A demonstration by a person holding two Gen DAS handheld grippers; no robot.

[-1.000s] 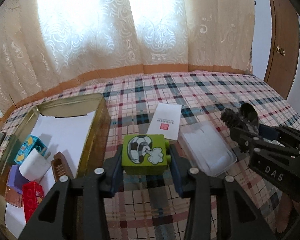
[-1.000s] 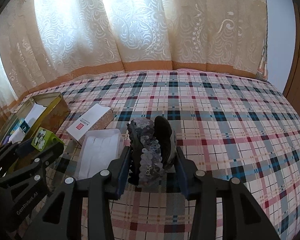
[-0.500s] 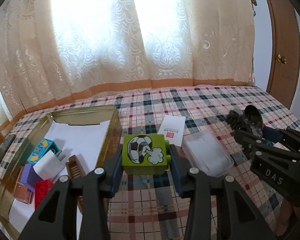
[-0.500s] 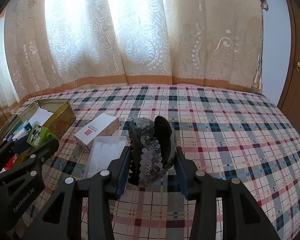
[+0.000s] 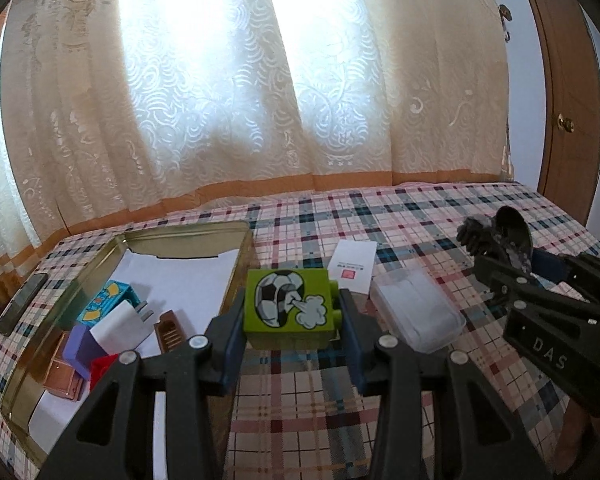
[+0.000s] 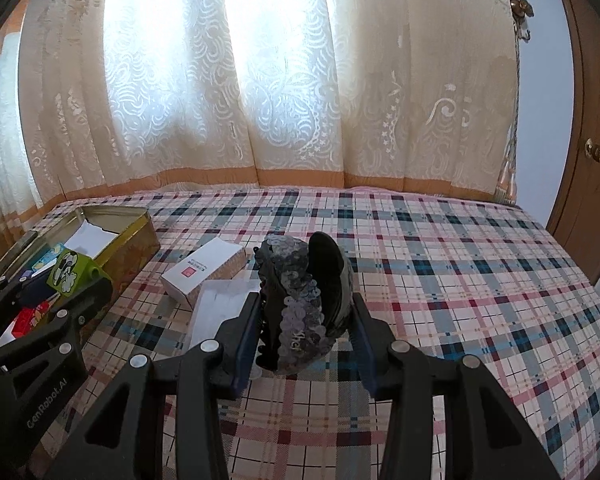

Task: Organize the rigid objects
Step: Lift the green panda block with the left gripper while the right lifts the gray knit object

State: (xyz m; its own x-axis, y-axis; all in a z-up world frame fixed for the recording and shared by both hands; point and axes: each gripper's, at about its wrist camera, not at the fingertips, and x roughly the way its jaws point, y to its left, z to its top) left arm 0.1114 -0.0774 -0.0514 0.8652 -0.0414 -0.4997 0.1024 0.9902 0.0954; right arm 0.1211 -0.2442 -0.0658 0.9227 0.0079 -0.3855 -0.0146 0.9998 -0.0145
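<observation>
I noted a plaid cloth (image 5: 420, 216) covering the whole surface. At left of the frame stood a gold metal tin (image 5: 236, 264), paper-lined, holding small blocks. At lower centre my left gripper (image 5: 292, 320) was narrowly parted, pads pressed on the square green block (image 5: 288, 304) with its football print. My right gripper (image 6: 306, 316) likewise clamped a dark sequined hair clip (image 6: 300, 304), upright between the pads.
</observation>
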